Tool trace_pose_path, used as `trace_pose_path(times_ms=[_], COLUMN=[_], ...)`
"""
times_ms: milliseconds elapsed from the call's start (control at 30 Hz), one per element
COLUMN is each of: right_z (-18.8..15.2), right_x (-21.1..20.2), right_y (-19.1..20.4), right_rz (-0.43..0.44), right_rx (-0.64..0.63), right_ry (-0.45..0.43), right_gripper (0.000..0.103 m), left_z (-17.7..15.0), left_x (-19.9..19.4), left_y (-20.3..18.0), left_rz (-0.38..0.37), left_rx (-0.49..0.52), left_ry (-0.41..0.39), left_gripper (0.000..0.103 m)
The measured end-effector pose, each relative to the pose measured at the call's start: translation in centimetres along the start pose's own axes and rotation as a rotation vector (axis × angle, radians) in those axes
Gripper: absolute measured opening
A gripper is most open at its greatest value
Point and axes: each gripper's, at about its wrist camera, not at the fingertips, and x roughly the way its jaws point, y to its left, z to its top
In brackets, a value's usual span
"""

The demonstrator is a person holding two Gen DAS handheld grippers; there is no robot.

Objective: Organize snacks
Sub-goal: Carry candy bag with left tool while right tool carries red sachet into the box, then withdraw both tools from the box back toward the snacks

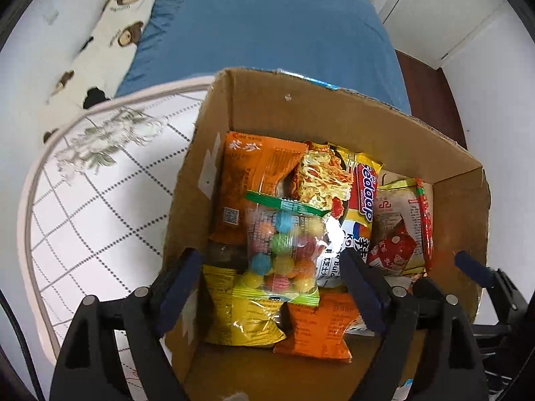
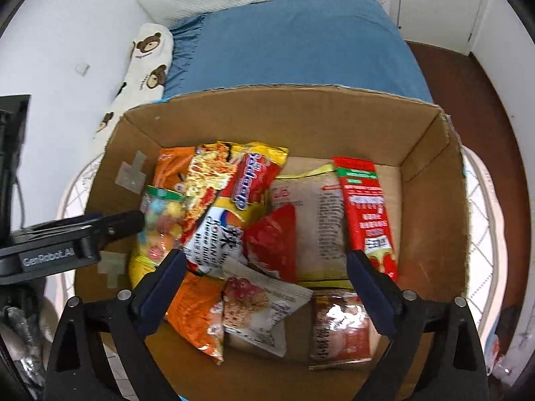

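An open cardboard box (image 1: 321, 113) (image 2: 274, 113) holds several snack packs. A clear bag of coloured candy balls (image 1: 284, 247) (image 2: 160, 220) lies on top of an orange pack (image 1: 247, 180) and a yellow pack (image 1: 240, 314). A yellow-red noodle pack (image 1: 347, 193) (image 2: 234, 187) lies beside it. My left gripper (image 1: 271, 287) is open above the candy bag, not touching it. My right gripper (image 2: 267, 290) is open over a white cereal-bar pack (image 2: 264, 307) and a tall red pack (image 2: 367, 210). The left gripper's finger (image 2: 117, 224) shows in the right wrist view.
The box stands on a round white table (image 1: 100, 200) with a grid and flower pattern. Behind it is a bed with a blue sheet (image 1: 267, 26) and a bear-print pillow (image 1: 110, 33). White cabinet doors (image 1: 444, 10) and dark floor lie to the right.
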Motion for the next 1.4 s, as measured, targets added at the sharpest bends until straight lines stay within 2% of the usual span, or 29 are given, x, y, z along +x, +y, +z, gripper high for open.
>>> trace_pose_path(times_ms=[100, 500, 733, 1100, 1400], right_z=[-0.5, -3.8, -7.0, -11.7, -14.6], right_x=[-0.7, -5.4, -9.0, -14.5, -17.6], right_y=[-0.2, -0.4, 0.6, 1.4, 2.8], right_rz=[-0.045, -0.091, -0.11, -0.088, -0.073], right_rx=[-0.003, -0.003, -0.028, -0.019, -0.026], right_ry=[-0.013, -0.092, -0.171, -0.266, -0.313], right_gripper=[0.099, 0.099, 0.099, 0.099, 0.099], left_z=[-0.6, -5.0, -8.6, -14.2, -17.5], left_x=[-0.8, -4.9, -9.0, -14.2, -16.9], left_y=[0.0, -0.9, -1.1, -1.5, -2.1], left_rz=[0.003, 0.003, 0.019, 0.035, 0.015], left_rx=[0.002, 0.026, 0.048, 0.078, 0.087], left_ry=[-0.02, -0.127, -0.232, -0.356, -0.415], left_gripper=[0.085, 0.085, 0.085, 0.085, 0.085])
